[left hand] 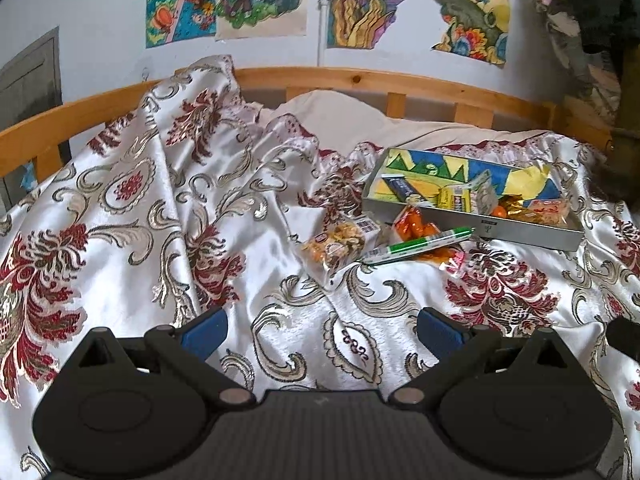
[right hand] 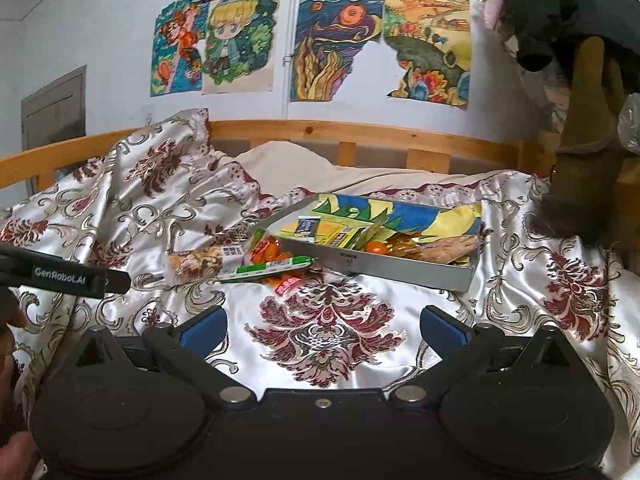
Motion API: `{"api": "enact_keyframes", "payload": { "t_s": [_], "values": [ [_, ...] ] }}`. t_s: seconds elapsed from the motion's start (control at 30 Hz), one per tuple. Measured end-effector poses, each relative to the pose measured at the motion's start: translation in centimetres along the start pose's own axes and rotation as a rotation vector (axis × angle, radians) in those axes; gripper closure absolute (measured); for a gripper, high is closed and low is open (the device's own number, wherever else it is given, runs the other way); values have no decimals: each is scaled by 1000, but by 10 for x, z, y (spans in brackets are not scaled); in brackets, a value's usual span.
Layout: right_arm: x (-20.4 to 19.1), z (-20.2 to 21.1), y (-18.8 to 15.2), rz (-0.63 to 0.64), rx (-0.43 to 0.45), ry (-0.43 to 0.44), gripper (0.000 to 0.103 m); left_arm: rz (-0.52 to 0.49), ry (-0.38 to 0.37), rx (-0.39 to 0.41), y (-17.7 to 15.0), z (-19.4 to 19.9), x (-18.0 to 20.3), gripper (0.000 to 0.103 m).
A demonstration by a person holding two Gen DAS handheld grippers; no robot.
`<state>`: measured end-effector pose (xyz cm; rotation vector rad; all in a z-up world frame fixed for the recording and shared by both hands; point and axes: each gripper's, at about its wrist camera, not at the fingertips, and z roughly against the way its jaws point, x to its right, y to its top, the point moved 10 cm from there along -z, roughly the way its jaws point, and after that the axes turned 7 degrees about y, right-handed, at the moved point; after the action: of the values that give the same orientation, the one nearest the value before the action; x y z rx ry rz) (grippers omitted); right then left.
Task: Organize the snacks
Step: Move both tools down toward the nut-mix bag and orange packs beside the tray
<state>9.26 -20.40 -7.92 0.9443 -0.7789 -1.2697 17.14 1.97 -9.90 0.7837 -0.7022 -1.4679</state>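
Note:
A grey metal tray (left hand: 532, 233) (right hand: 408, 270) with a colourful lining lies on the bed and holds several snack packets. In front of its left end lie a green stick packet (left hand: 420, 245) (right hand: 266, 268), a bag of orange snacks (left hand: 416, 226) (right hand: 266, 250) and a clear bag of mixed nuts (left hand: 336, 242) (right hand: 200, 265). My left gripper (left hand: 320, 334) is open and empty, well short of the snacks. My right gripper (right hand: 322, 330) is open and empty, short of the tray. The left gripper's body (right hand: 64, 274) shows at the left edge of the right wrist view.
The bed is covered by a rumpled white satin cloth with red floral print (left hand: 160, 220) (right hand: 328, 332). A wooden bed rail (left hand: 360, 78) (right hand: 360, 130) runs behind it, below a wall with drawings. Dark clothing and a brown glove (right hand: 588, 120) hang at the right.

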Motion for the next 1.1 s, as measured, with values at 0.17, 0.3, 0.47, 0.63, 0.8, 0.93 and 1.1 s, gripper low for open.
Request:
{"api": "enact_keyframes", "payload": {
  "t_s": [0.17,0.3,0.47,0.63,0.8,0.93,1.1],
  "values": [
    [-4,-1,-1,11,-7,8,1,12,9,-7,2,-4,-5,0],
    [-9,-5,-1,11,-10,28,1,13,15,-15,4,-8,-7,0],
    [-17,-12,1,30,-14,62,1,-7,14,-8,11,-13,-9,0],
    [-23,-27,5,79,-26,99,1,-25,20,-9,18,-24,-11,0],
    [-25,-41,9,130,-12,101,1,-43,15,-10,24,-37,-10,0],
    [-31,-52,11,225,20,109,1,-65,-8,-7,29,-51,-4,0],
    [-33,-76,14,278,27,139,1,-114,-27,-3,39,-72,6,0]
  ]
}}
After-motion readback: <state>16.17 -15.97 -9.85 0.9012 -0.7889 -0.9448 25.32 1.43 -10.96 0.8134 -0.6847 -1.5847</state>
